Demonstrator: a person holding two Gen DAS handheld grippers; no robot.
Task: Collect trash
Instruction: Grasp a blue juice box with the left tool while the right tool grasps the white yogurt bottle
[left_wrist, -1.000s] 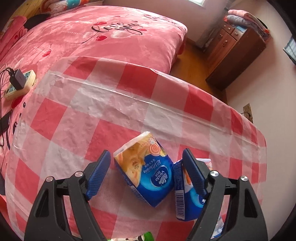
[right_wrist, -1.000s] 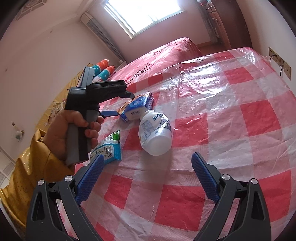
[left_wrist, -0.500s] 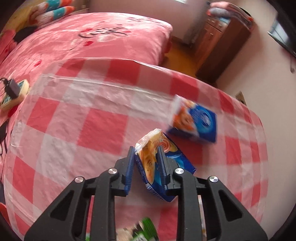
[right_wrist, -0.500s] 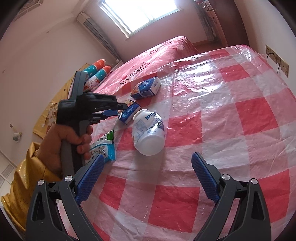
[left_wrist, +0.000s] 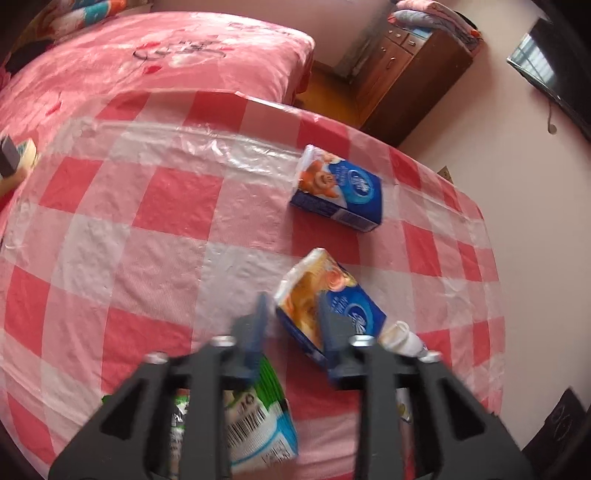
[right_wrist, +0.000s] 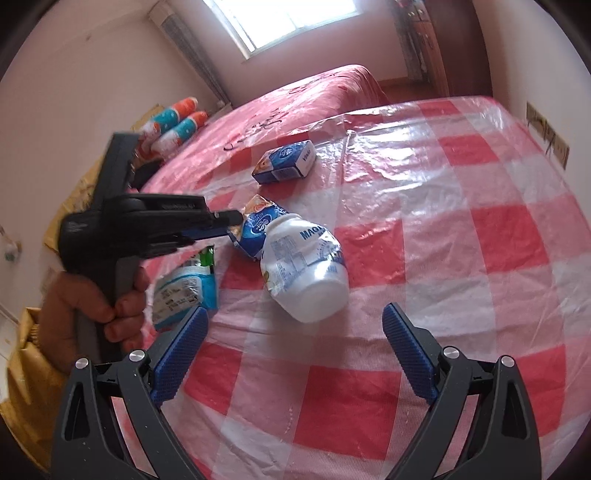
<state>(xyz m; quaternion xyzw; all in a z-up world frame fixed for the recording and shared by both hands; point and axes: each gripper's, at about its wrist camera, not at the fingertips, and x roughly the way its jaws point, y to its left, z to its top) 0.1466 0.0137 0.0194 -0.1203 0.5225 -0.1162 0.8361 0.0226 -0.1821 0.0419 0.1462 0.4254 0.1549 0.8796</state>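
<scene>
A crumpled blue-and-orange tissue pack (left_wrist: 332, 295) lies on the red-checked tablecloth (left_wrist: 147, 229), against the neck of a white plastic bottle (left_wrist: 400, 334) on its side. My left gripper (left_wrist: 291, 306) straddles the pack's near end, its jaws opening. The left finger stands clear of the pack; the right finger overlaps it. A second tissue pack (left_wrist: 340, 188) lies farther off. A green-and-blue wrapper (left_wrist: 258, 417) sits under the left gripper. My right gripper (right_wrist: 295, 314) hangs open just short of the bottle (right_wrist: 306, 269), nothing between its fingers.
A pink bed (left_wrist: 147, 55) adjoins the table's far edge, with a power strip (left_wrist: 14, 155) at its left. A wooden cabinet (left_wrist: 413, 66) stands by the wall. A wall socket (right_wrist: 554, 144) is at the right of the table. A hand (right_wrist: 92, 306) holds the left gripper.
The left gripper shut on the crumpled tissue pack half a second ago; its jaws have since spread and it has drawn back over the wrapper. The second pack ended up farther away.
</scene>
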